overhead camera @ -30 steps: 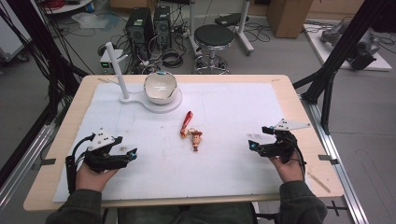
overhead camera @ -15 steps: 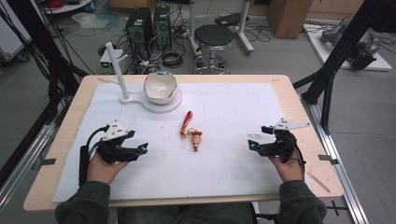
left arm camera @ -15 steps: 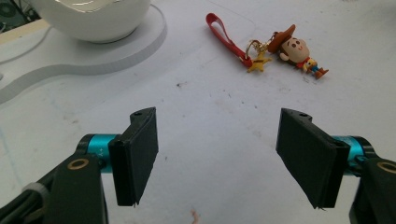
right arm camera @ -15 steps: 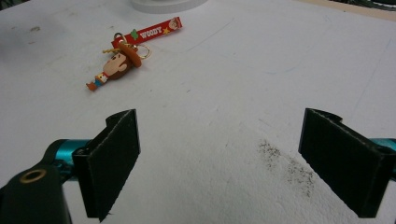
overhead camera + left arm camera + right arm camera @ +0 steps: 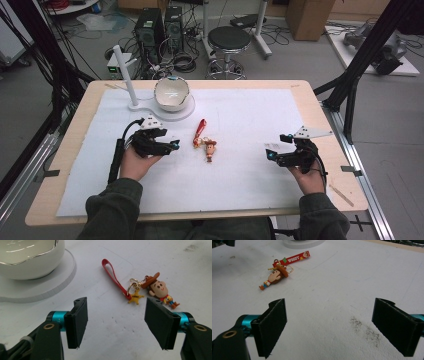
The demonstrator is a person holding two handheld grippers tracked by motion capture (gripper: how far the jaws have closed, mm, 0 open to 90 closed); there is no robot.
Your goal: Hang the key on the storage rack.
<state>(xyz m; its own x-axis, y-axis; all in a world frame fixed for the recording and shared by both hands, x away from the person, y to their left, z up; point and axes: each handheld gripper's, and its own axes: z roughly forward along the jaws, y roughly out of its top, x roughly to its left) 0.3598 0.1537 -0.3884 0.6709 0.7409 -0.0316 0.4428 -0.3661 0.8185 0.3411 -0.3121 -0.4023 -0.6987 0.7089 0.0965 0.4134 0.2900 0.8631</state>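
While bowl (image 5: 171, 94) stands apart, keychain (image 5: 206, 145) lies unobstructed.

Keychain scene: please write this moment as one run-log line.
left gripper: open, closing, beside keychain | right gripper: open, apart | keychain: on mat, untouched

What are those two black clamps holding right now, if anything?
Nothing. The left gripper has open, empty jaws just short of the cowboy keychain; they have just been closing a little. The right gripper is open and empty.
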